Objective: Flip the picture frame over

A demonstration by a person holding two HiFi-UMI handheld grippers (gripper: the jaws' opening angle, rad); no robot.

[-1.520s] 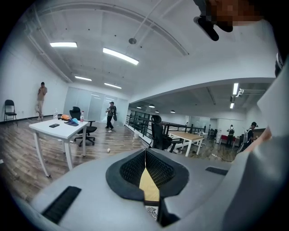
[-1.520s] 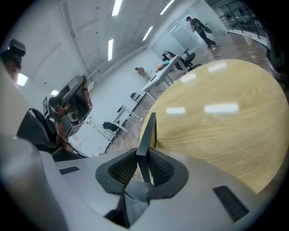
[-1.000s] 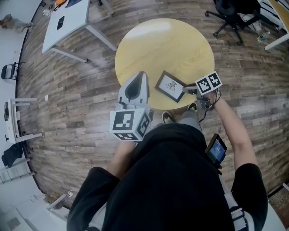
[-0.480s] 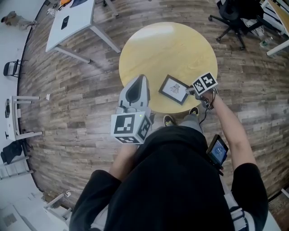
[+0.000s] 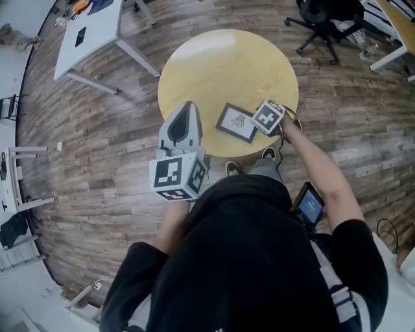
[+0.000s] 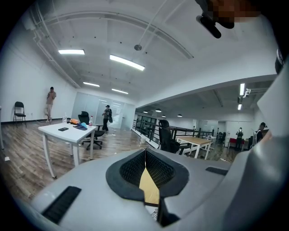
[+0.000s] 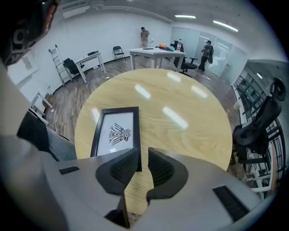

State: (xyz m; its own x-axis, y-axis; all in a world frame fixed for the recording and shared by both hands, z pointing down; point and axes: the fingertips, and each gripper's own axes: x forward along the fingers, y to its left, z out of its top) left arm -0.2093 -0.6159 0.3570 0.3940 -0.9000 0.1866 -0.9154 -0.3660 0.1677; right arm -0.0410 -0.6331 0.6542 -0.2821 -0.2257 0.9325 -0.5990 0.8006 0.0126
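The black picture frame (image 5: 236, 122) lies flat and picture-side up near the front edge of the round yellow table (image 5: 227, 65). My right gripper (image 5: 260, 125) points steeply down over its right corner. In the right gripper view the frame (image 7: 115, 133) runs under the left jaw, and its corner shows in the narrow gap of the right gripper (image 7: 143, 155). Those jaws have just been closing, and I see no pad pressing on the frame. My left gripper (image 5: 187, 107) hovers at the table's left front edge, apart from the frame. The left gripper (image 6: 145, 153) is shut on nothing.
A white desk (image 5: 84, 39) stands at the back left and an office chair (image 5: 318, 19) at the back right, on wood flooring. A small screen device (image 5: 309, 206) hangs at the person's hip. In the right gripper view a ladder (image 7: 58, 56) and another chair (image 7: 266, 122) stand around the table.
The right gripper has moved left onto the frame's right corner, rolling and tipping downward. The frame lies as before, picture up. The left gripper has hardly moved.
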